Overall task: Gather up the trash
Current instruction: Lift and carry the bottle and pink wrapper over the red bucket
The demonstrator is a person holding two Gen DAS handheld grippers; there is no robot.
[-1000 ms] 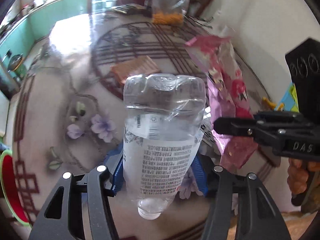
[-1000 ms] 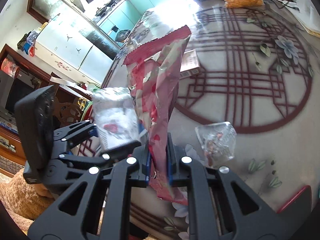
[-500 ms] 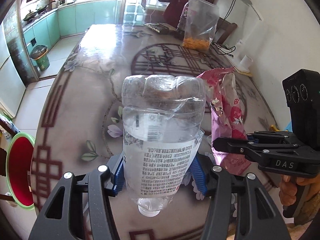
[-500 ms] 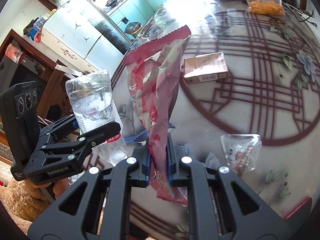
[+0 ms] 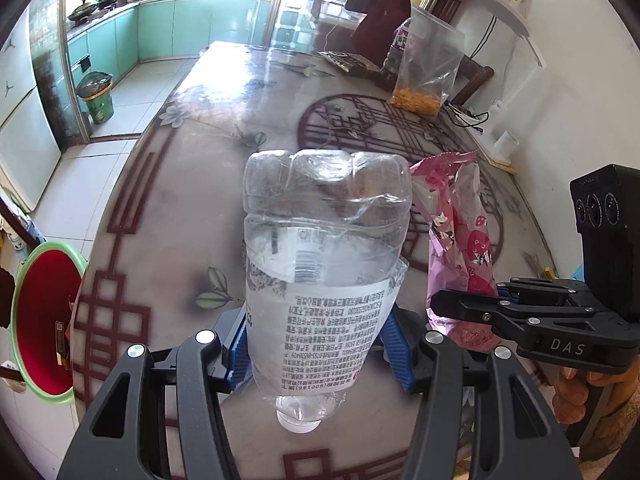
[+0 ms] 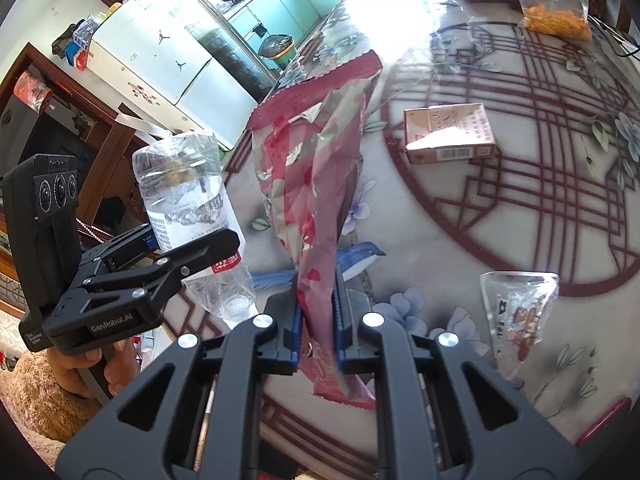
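The left wrist view looks steeply down along its own fingers at close range over the patterned table [image 5: 168, 184], toward the kitchen doorway, with the red bin [image 5: 42, 320] on the floor at its left edge. The right wrist view looks down likewise, from just beside it, facing the table's round lattice pattern. Both share the tabletop and the clear bag of orange snacks [image 5: 424, 76] [image 6: 556, 4], and each shows the other's gripper at its edge.

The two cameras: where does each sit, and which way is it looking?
Left wrist: on the left gripper, looking down along its fingers at the bottle it grips, the table and a red bin.
Right wrist: on the right gripper, looking at its clamped wrapper, a box.
Shared: each shows the other gripper, bottle, wrapper.
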